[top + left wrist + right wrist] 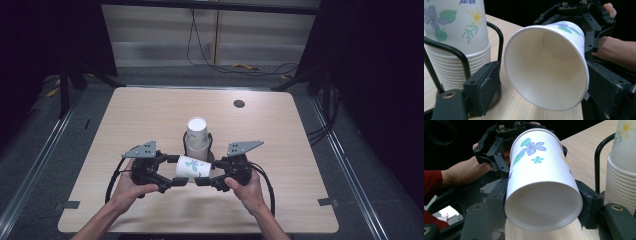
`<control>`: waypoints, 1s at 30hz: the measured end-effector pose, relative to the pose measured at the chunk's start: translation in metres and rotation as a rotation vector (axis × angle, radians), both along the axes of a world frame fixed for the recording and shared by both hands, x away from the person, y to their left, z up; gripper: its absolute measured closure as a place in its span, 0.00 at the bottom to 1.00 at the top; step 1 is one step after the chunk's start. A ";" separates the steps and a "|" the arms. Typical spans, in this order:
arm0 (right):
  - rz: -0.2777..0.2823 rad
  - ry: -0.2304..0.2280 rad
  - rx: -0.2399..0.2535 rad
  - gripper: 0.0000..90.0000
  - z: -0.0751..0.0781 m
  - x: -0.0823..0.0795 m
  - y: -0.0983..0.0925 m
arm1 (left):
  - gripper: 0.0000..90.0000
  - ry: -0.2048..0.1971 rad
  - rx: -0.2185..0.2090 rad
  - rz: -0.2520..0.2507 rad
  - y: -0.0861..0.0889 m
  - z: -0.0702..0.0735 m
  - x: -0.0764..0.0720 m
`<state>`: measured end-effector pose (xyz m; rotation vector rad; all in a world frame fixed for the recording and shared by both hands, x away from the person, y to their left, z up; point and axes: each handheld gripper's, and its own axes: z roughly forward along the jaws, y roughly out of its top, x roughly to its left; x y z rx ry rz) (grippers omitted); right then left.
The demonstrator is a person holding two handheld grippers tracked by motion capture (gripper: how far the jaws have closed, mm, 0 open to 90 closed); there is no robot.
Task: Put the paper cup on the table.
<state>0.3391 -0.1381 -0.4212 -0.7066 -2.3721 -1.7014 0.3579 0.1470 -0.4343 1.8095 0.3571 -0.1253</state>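
Observation:
A white paper cup (192, 167) with a blue flower print lies on its side in the air between my two grippers. My right gripper (207, 172) is shut on its base end, and both pads press the cup (541, 182) in the right gripper view (540, 207). My left gripper (172, 171) faces the cup's open mouth (546, 67). Its jaws (546, 90) stand on either side of the rim, with a thin gap at the left pad (484, 85). A stack of matching cups (196, 134) stands upside down in a black wire holder (185, 145) just behind.
The stack (456, 37) (624, 170) and its holder (496, 37) (599, 157) are close beside the held cup. The wooden table (280, 130) has a round cable hole (239, 103) at the far right. Cables lie on the floor behind the table.

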 end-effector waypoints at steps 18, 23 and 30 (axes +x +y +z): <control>0.021 -0.022 0.005 0.41 0.003 -0.002 0.003 | 0.22 0.007 -0.031 -0.032 -0.001 0.003 -0.001; 0.033 -0.016 0.007 0.41 0.001 -0.001 0.003 | 0.22 0.018 -0.033 -0.042 -0.001 0.002 0.000; 0.048 -0.013 -0.002 0.41 0.000 -0.002 0.004 | 0.24 -0.002 -0.035 -0.050 0.000 0.005 -0.001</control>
